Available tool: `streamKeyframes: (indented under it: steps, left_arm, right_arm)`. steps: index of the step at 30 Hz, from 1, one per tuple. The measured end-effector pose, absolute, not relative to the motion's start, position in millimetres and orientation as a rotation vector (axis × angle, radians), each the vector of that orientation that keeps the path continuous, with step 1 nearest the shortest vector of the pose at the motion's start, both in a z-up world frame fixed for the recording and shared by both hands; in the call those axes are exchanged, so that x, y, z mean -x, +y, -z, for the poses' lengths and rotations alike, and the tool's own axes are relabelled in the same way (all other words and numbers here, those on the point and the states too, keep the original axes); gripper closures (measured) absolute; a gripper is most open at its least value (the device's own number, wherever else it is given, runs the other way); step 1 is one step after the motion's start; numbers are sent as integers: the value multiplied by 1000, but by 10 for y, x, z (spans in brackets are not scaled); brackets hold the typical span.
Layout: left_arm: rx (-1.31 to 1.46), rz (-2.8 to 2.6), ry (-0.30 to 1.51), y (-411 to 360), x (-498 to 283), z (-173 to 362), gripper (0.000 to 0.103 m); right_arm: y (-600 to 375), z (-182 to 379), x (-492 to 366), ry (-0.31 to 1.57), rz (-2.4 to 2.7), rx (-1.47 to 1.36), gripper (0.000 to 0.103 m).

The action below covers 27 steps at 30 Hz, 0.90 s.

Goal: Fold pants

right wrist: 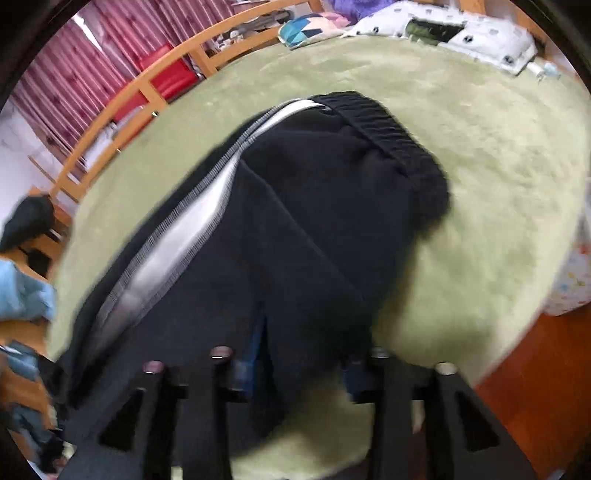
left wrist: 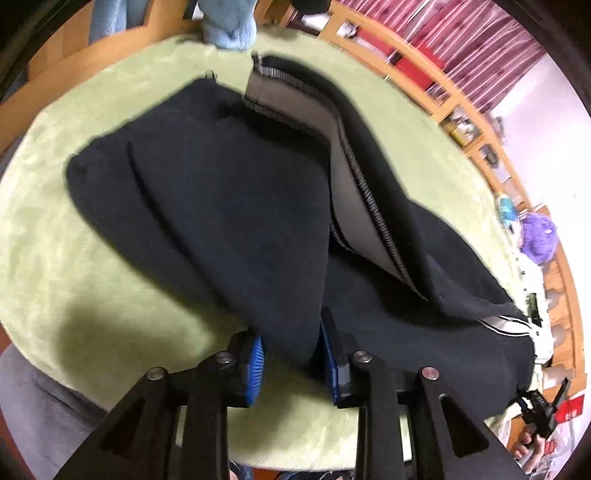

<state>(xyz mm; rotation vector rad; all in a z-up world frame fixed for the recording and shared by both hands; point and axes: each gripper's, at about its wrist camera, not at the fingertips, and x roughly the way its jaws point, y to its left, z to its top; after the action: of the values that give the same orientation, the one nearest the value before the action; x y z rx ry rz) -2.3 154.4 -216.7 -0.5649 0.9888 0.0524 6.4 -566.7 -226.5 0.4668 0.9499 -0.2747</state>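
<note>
Across the middle of both frames, on the green blanket [left wrist: 92, 258], the black pants [left wrist: 221, 206] hang bunched, each edge pinched by left tongs [left wrist: 291, 360] and right tongs [right wrist: 295, 365], seemingly to carry the fold over.

A pale green fuzzy blanket [right wrist: 480, 155] covers the bed. A wooden rail [left wrist: 413, 55] runs along its far side, with red-striped curtains [right wrist: 122, 40] behind. A white patterned pillow [right wrist: 491, 40], a purple plush item [left wrist: 537, 238] and light blue cloth [left wrist: 231, 26] lie at the edges.
</note>
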Motion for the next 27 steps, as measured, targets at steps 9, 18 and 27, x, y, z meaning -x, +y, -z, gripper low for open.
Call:
streamKeyframes:
  steps: [9, 18, 27]
  left_arm:
    - [533, -105, 808, 2126, 77, 1778, 58]
    - [579, -276, 850, 2482, -485, 2247, 56]
    - [616, -279, 771, 2665, -533, 2369, 91]
  right_arm:
    - [-5310, 1929, 289, 883, 311, -448, 54]
    - [-4783, 1727, 276, 882, 326, -405, 54]
    - [-4363, 1815, -59, 920, 274, -410, 54]
